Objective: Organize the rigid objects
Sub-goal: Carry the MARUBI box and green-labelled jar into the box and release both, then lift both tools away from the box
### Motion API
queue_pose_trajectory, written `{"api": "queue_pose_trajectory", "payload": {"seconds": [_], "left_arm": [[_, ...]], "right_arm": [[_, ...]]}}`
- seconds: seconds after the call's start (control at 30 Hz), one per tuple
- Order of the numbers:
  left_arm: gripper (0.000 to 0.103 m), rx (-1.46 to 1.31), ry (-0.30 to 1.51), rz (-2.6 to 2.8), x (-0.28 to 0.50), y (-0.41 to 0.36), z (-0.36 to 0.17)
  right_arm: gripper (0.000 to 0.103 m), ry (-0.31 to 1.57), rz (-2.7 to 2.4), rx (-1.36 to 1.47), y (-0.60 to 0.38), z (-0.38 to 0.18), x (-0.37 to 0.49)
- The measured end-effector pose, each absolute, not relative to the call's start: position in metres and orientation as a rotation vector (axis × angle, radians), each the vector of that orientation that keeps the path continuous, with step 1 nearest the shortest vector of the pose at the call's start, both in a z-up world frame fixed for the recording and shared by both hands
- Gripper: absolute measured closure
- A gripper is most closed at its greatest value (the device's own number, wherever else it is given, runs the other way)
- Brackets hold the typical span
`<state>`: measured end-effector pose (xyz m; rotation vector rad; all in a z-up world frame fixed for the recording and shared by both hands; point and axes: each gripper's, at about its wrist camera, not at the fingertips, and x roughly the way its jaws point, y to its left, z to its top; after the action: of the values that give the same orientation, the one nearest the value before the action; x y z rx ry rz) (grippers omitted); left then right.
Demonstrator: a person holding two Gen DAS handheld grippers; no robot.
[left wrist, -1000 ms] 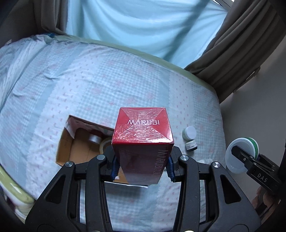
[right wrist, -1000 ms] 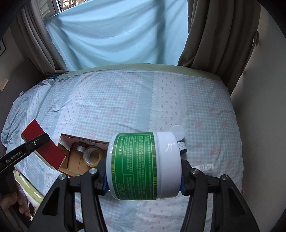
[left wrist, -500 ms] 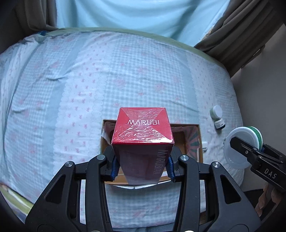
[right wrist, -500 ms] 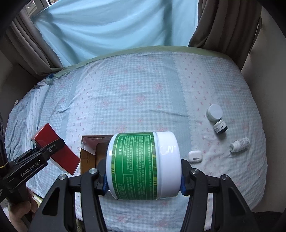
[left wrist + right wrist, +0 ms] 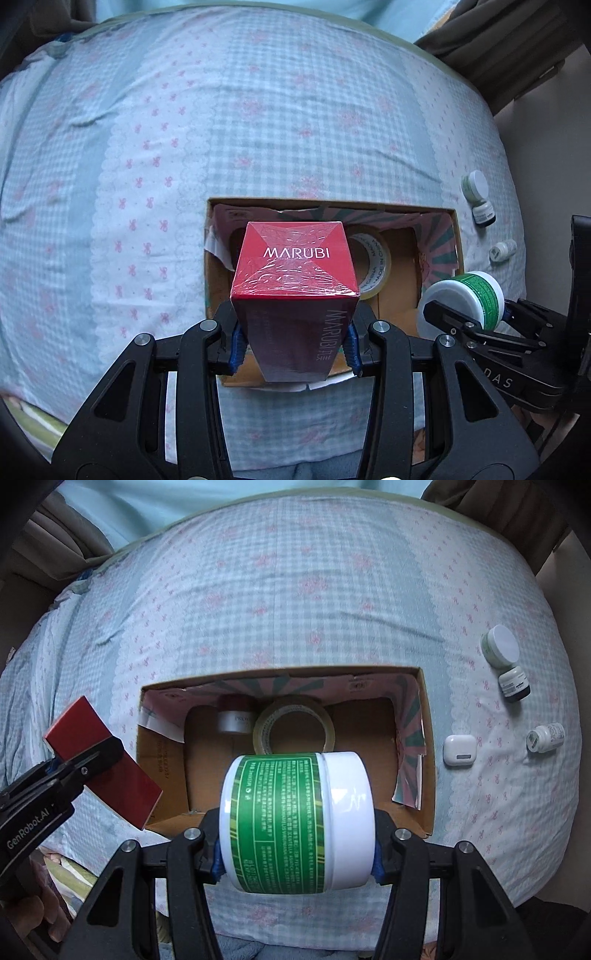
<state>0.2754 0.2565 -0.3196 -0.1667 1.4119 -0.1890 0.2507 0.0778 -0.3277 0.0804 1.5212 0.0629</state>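
Observation:
My left gripper (image 5: 293, 343) is shut on a red MARUBI box (image 5: 295, 280) and holds it over the left part of an open cardboard box (image 5: 456, 236) on the bed. My right gripper (image 5: 295, 843) is shut on a white jar with a green label (image 5: 291, 819), lying sideways, above the box's near edge (image 5: 428, 775). Inside the box lie a tape roll (image 5: 293, 723) and a small silver jar (image 5: 234, 720). The red box (image 5: 99, 760) and left gripper show at the left of the right wrist view; the jar (image 5: 461, 306) shows at the right of the left wrist view.
Right of the box on the checked bedsheet (image 5: 295, 590) lie a white earbud case (image 5: 460, 749), a small white bottle (image 5: 545, 736), a dark-based jar (image 5: 513, 683) and a white-lidded jar (image 5: 500, 650). Curtains hang beyond the bed.
Both grippers have moved forward and down toward the cardboard box, which now looks larger and centred. Each still holds its object.

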Motion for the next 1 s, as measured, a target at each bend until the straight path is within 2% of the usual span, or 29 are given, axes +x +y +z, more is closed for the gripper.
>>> {"api": "queue_pose_trajectory", "payload": {"seconds": [0.33, 0.57, 0.6, 0.63, 0.67, 0.7, 0.73, 0.77, 1.0], "left_arm": [[0.066, -0.087, 1.543, -0.181, 0.283, 0.241, -0.393], [0.065, -0.084, 1.622, -0.208, 0.286, 0.229, -0.414], [0.061, -0.078, 1.635, -0.202, 0.286, 0.227, -0.415], [0.051, -0.069, 1.637, -0.202, 0.286, 0.226, -0.414], [0.015, -0.062, 1.624, -0.209, 0.286, 0.224, -0.410], [0.001, -0.054, 1.605, -0.216, 0.286, 0.223, -0.406], [0.000, -0.056, 1.584, -0.226, 0.286, 0.222, -0.401], [0.000, -0.056, 1.577, -0.235, 0.285, 0.221, -0.399], [0.000, -0.044, 1.582, -0.222, 0.282, 0.219, -0.402]], "right_arm": [[0.051, 1.617, 0.005, 0.029, 0.050, -0.387, 0.259], [0.051, 1.666, 0.017, 0.027, 0.044, -0.415, 0.267], [0.051, 1.669, 0.020, 0.032, 0.043, -0.417, 0.267], [0.050, 1.670, 0.026, 0.041, 0.043, -0.417, 0.268], [0.049, 1.665, 0.034, 0.056, 0.042, -0.417, 0.268], [0.045, 1.661, 0.045, 0.068, 0.041, -0.417, 0.268], [0.025, 1.659, 0.058, 0.077, 0.039, -0.417, 0.267], [0.000, 1.654, 0.073, 0.079, 0.039, -0.416, 0.266], [0.000, 1.631, 0.136, 0.037, 0.037, -0.413, 0.258]]}}
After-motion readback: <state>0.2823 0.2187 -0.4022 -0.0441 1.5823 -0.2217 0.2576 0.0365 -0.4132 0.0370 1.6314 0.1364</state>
